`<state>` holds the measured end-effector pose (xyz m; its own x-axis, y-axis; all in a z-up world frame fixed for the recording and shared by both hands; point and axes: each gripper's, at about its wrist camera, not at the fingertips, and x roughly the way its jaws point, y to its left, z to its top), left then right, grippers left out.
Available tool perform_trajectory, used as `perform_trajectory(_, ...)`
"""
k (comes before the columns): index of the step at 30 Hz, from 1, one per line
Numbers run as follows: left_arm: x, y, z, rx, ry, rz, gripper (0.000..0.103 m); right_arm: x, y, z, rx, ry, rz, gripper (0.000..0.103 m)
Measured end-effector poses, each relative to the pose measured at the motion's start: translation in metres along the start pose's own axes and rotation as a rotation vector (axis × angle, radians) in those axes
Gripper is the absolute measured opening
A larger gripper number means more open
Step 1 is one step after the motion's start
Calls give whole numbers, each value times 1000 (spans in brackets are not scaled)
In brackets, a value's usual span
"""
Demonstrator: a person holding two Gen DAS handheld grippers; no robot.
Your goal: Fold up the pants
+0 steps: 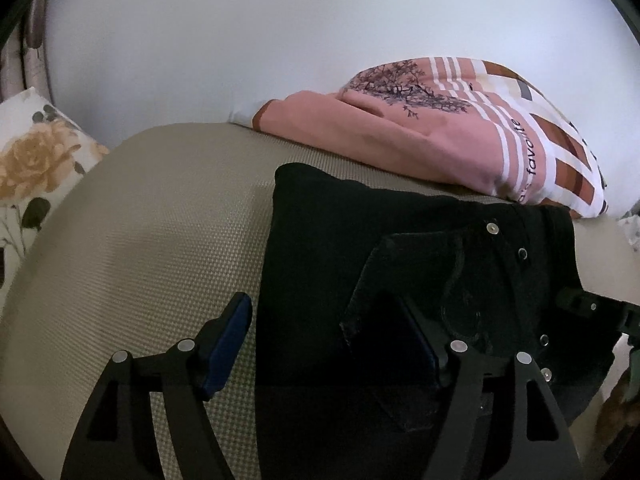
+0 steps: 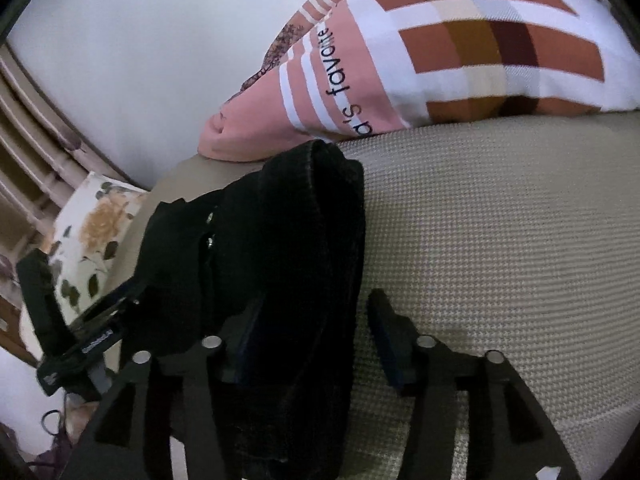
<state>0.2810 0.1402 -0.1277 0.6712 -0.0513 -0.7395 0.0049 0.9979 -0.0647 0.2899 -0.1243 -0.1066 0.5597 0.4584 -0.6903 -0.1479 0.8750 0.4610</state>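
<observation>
The black pants (image 1: 360, 248) lie folded into a compact stack on the beige textured mattress (image 1: 140, 240), with metal studs and a back pocket facing up. My left gripper (image 1: 324, 344) is open, its fingers astride the near left edge of the stack. In the right wrist view the pants (image 2: 288, 240) show as a thick folded bundle. My right gripper (image 2: 316, 344) is open, its left finger over the cloth and its right finger over the mattress (image 2: 500, 240). The left gripper's body (image 2: 80, 328) shows at that view's left edge.
A pink and plaid pillow (image 1: 460, 132) lies behind the pants against the white wall; it also shows in the right wrist view (image 2: 420, 48). A floral cushion (image 1: 32, 168) sits at the far left of the mattress. The mattress's near right edge drops off.
</observation>
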Motion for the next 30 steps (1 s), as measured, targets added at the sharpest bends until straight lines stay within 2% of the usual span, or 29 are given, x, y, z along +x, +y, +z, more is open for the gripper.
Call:
perform_trajectory(3, -4, -1, -2, 0, -21, 24, 74, -4, 4, -3, -11, -29, -30, 64)
perform_trajectory(6, -10, -2, -3, 7, -46, 61, 74, -19, 9, -5, -21, -100, -31, 65)
perform_trajectory(8, -13, -4, -4, 13, -62, 88, 75, -31, 18, -5, -52, -145, -61, 68)
perform_trajectory(10, -18, -6, -4, 20, -80, 115, 76, -43, 30, -6, -97, -184, -81, 75)
perform_trajectory(12, -24, -8, -4, 17, -99, 130, 79, -53, 43, -11, -144, -215, -92, 90)
perform_trajectory(15, -38, -10, -3, 4, -131, 139, 80, -65, 58, -21, -189, -253, -102, 94)
perform_trajectory(17, -49, -12, -2, -9, -146, 127, 81, -68, 67, -28, -205, -246, -118, 95)
perform_trajectory(19, -62, -14, -1, -21, -170, 116, 81, -71, 69, -34, -192, -232, -92, 95)
perform_trajectory(21, -80, -19, -1, -23, -205, 122, 83, -77, 72, -39, -175, -231, -84, 95)
perform_trajectory(24, -108, -27, 0, -19, -254, 92, 85, -90, 81, -48, -185, -244, -87, 96)
perform_trajectory(26, -130, -34, -1, -9, -293, 88, 90, -97, 86, -51, -198, -256, -102, 97)
perform_trajectory(30, -171, -49, -1, 24, -356, 93, 95, -123, 94, -58, -209, -299, -134, 100)
